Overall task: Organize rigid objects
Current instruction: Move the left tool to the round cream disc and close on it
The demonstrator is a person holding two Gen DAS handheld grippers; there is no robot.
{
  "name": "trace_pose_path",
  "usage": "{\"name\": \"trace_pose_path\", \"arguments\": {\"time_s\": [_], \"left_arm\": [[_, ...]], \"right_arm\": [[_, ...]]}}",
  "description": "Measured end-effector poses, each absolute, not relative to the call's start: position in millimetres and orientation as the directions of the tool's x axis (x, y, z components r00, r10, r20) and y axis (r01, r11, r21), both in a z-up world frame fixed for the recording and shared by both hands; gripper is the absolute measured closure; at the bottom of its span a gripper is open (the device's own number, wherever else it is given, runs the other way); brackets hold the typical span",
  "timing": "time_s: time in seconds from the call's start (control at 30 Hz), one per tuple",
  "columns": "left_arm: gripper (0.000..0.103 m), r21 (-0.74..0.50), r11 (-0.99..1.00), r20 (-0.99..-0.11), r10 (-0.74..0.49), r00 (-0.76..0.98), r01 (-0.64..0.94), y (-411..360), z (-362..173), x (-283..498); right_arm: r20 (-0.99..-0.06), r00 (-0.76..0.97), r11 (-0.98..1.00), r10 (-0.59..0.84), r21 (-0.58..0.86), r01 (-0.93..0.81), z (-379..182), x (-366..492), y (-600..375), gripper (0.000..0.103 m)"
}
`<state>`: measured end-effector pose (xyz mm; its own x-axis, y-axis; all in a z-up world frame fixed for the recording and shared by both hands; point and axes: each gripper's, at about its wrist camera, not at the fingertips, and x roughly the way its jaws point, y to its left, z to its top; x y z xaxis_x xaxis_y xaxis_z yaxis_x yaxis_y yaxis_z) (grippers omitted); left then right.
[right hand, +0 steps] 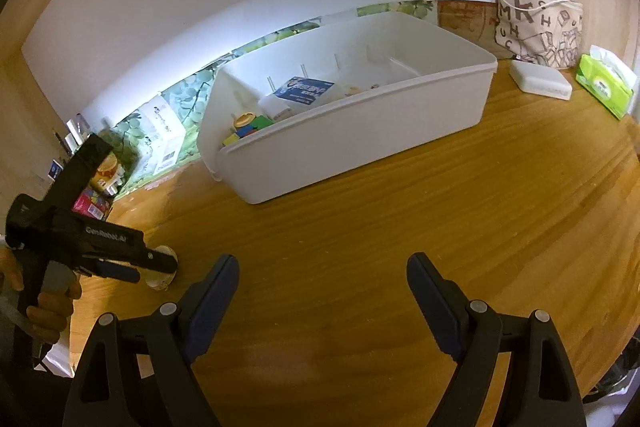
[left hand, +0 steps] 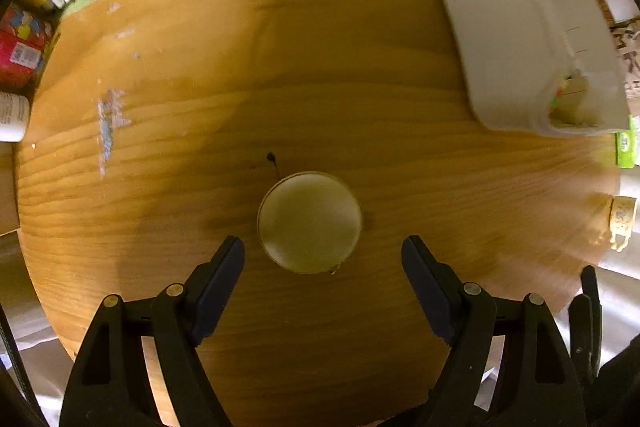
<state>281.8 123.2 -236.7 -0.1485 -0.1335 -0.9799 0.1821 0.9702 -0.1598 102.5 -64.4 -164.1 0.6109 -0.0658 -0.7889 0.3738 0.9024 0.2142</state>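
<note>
A small round clear-lidded container (left hand: 309,222) stands on the wooden table (left hand: 320,67) just ahead of my left gripper (left hand: 323,251), which is open with a finger on either side and short of it. In the right wrist view the same container (right hand: 162,277) shows at the far left, partly hidden under the left gripper (right hand: 132,269) held by a hand (right hand: 48,311). My right gripper (right hand: 323,269) is open over bare table with nothing between its fingers. A white divided bin (right hand: 352,107) holds coloured blocks (right hand: 248,131) and a blue packet (right hand: 304,89).
The white bin (left hand: 516,27) lies at the upper right of the left wrist view. Boxes (right hand: 160,135) and small cartons (right hand: 94,205) line the wall at the left. A white case (right hand: 540,81), a green tissue pack (right hand: 606,85) and a lettered bag (right hand: 538,27) sit at the far right.
</note>
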Motion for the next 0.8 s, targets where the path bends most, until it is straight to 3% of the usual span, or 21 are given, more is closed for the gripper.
{"name": "trace_pose_path", "arguments": {"time_s": [0.33,0.43,0.6,0.8], "left_arm": [[0.021,-0.152,0.973,-0.979,-0.124,-0.162,0.175,120.3,-245.0,285.3],[0.026,-0.137,0.973,-0.982,-0.109,-0.155,0.185,118.4,-243.0,283.3],[0.044,-0.134,0.973,-0.983,-0.106,-0.151,0.188,117.5,-237.2,281.0],[0.044,-0.14,0.973,-0.981,-0.112,-0.159,0.182,119.3,-236.2,283.3]], "right_arm": [[-0.794,0.603,0.907,-0.076,0.196,0.372,-162.9,105.1,-62.8,0.017],[-0.795,0.602,0.911,-0.072,0.193,0.364,-162.8,105.7,-61.5,0.017],[-0.799,0.598,0.917,-0.065,0.189,0.352,-162.2,106.5,-59.2,0.017],[-0.803,0.593,0.925,-0.065,0.174,0.337,-160.4,104.8,-56.3,0.017]]}}
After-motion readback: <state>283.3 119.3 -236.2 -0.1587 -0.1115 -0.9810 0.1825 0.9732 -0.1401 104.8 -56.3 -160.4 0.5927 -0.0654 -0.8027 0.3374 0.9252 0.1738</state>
